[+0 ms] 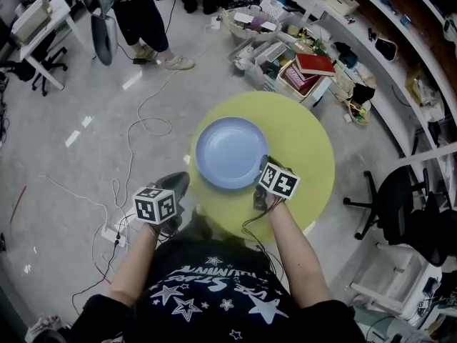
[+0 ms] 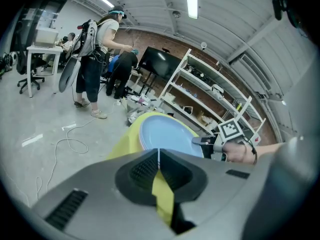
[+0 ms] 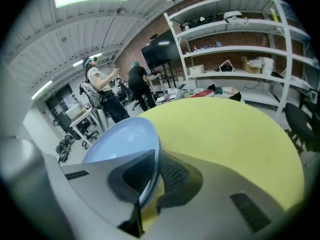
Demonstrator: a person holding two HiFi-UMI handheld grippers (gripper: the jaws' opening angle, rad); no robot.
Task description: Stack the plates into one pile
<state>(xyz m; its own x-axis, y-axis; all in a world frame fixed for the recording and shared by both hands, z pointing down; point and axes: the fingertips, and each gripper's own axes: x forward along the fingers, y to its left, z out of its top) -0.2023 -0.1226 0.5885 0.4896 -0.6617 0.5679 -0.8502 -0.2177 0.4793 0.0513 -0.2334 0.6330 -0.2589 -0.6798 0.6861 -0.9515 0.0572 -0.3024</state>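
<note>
A pale blue plate [image 1: 230, 152] lies on the left half of the round yellow table [image 1: 307, 148]. My right gripper [image 1: 261, 168] is at the plate's near right rim and is shut on it. In the right gripper view the plate [image 3: 117, 144] has its edge clamped between the two jaws of the right gripper [image 3: 149, 186]. My left gripper [image 1: 173, 186] hangs off the table's left side, over the floor. In the left gripper view the left gripper [image 2: 158, 155] has its jaws shut with nothing between them, and it looks toward the plate [image 2: 165, 134] and the right gripper [image 2: 207, 143].
Cables [image 1: 143, 127] trail over the grey floor left of the table. Boxes and clutter [image 1: 285, 56] sit behind it, beside white shelves [image 1: 400, 56]. A person [image 1: 146, 20] stands at the far left. An office chair [image 1: 407, 206] stands at the right.
</note>
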